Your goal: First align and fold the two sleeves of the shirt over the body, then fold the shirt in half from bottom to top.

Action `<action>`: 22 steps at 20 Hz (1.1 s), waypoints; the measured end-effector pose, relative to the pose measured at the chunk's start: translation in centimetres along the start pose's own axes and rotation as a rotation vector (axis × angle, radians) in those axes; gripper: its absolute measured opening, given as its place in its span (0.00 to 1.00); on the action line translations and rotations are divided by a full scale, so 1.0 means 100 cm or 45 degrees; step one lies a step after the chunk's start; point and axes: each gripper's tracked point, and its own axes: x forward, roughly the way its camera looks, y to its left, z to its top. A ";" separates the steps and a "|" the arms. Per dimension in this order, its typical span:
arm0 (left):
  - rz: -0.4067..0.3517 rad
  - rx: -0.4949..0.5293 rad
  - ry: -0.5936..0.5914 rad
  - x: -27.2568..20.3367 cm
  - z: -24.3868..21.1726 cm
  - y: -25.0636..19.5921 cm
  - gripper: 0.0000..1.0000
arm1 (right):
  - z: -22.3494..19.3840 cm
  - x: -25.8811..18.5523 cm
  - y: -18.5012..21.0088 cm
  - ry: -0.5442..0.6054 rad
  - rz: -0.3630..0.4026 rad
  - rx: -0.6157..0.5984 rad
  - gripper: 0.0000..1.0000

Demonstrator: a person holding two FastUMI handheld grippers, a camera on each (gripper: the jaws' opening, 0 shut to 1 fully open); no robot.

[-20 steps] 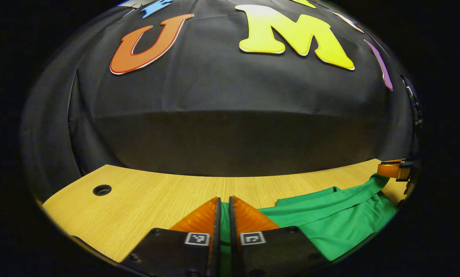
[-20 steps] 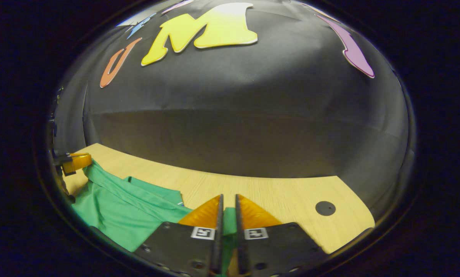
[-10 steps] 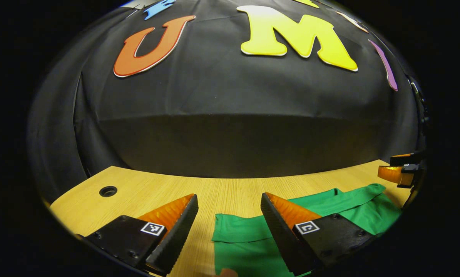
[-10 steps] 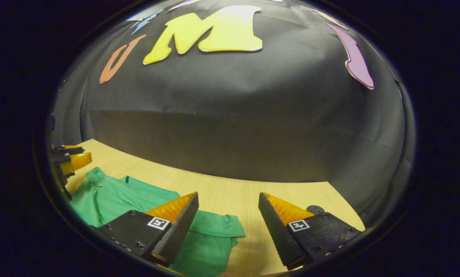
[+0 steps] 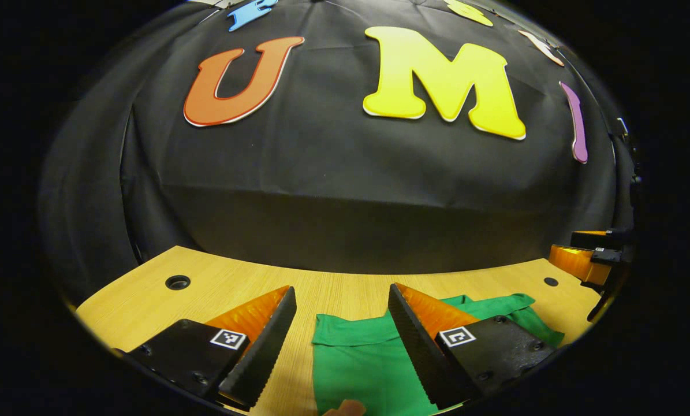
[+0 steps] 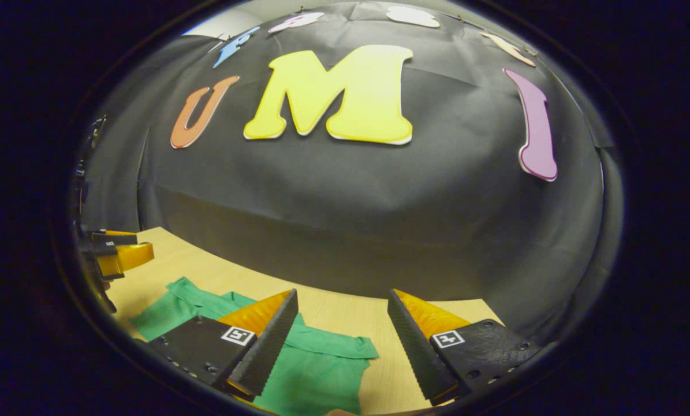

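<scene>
In the left gripper view, the left tool (image 5: 340, 315) has its two fingers spread wide and holds nothing. Between and below them the green shirt (image 5: 368, 358) lies flat on the wooden table (image 5: 333, 286). Its far edge looks like a straight doubled fold, so I judge that the bottom-to-top fold is already laid down, and the wide fingers fit a release of the cloth. At the right edge of this view the right tool (image 5: 581, 257) is above the table, near the other end of the shirt, and its fingers seem apart as well. Two round holes in the table, one far left (image 5: 178, 282) and one far right (image 5: 550, 281), lie away from the shirt and do not disturb anything.

In the right gripper view, the right tool (image 6: 340, 315) is also wide and empty. The shirt (image 6: 321, 370) lies under its left finger and reaches toward the left tool (image 6: 116, 251), which is at the far left edge. The table (image 6: 350, 315) beyond the shirt is bare up to the black cloth wall (image 6: 379, 208), so nothing stands in the way. The near edge of the shirt is hidden, so I cannot tell if the layers match there.
</scene>
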 end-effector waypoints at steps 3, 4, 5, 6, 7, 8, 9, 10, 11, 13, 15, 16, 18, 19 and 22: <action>-0.018 0.020 -0.034 -0.043 0.017 -0.009 1.00 | 0.024 -0.048 0.005 -0.051 0.020 -0.003 0.95; -0.019 0.036 -0.053 -0.060 0.024 -0.011 1.00 | 0.029 -0.065 0.007 -0.069 0.031 -0.002 0.95; -0.016 0.047 -0.081 -0.076 0.031 -0.012 1.00 | 0.035 -0.081 0.008 -0.083 0.033 -0.005 0.98; -0.012 0.049 -0.105 -0.092 0.038 -0.013 1.00 | 0.035 -0.099 0.008 -0.093 0.034 -0.009 0.95; -0.008 0.046 -0.121 -0.109 0.042 -0.015 1.00 | 0.035 -0.116 0.008 -0.098 0.035 -0.008 0.95; -0.011 0.034 -0.134 -0.124 0.044 -0.018 1.00 | 0.034 -0.133 0.008 -0.097 0.040 -0.005 0.98; -0.014 0.033 -0.139 -0.139 0.044 -0.022 1.00 | 0.031 -0.150 0.008 -0.093 0.040 -0.003 0.95; -0.011 0.040 -0.142 -0.154 0.043 -0.025 1.00 | 0.028 -0.167 0.007 -0.093 0.040 0.004 0.98; -0.012 0.047 -0.156 -0.169 0.045 -0.028 1.00 | 0.023 -0.180 0.006 -0.100 0.052 0.012 0.95; -0.018 0.069 -0.177 -0.200 0.045 -0.035 1.00 | 0.019 -0.213 0.003 -0.118 0.061 0.026 0.97; -0.017 0.092 -0.208 -0.232 0.046 -0.043 1.00 | 0.016 -0.248 0.004 -0.133 0.098 0.032 0.97; -0.024 0.098 -0.220 -0.247 0.046 -0.049 1.00 | 0.015 -0.265 0.000 -0.144 0.089 0.019 0.95; -0.019 0.110 -0.223 -0.276 0.039 -0.055 1.00 | 0.011 -0.299 -0.007 -0.173 0.066 -0.003 0.97; -0.015 0.113 -0.216 -0.291 0.034 -0.057 1.00 | 0.007 -0.317 -0.006 -0.183 0.066 -0.005 0.97; -0.020 0.100 -0.195 -0.330 0.015 -0.066 1.00 | -0.023 -0.361 -0.010 -0.156 0.033 0.022 0.97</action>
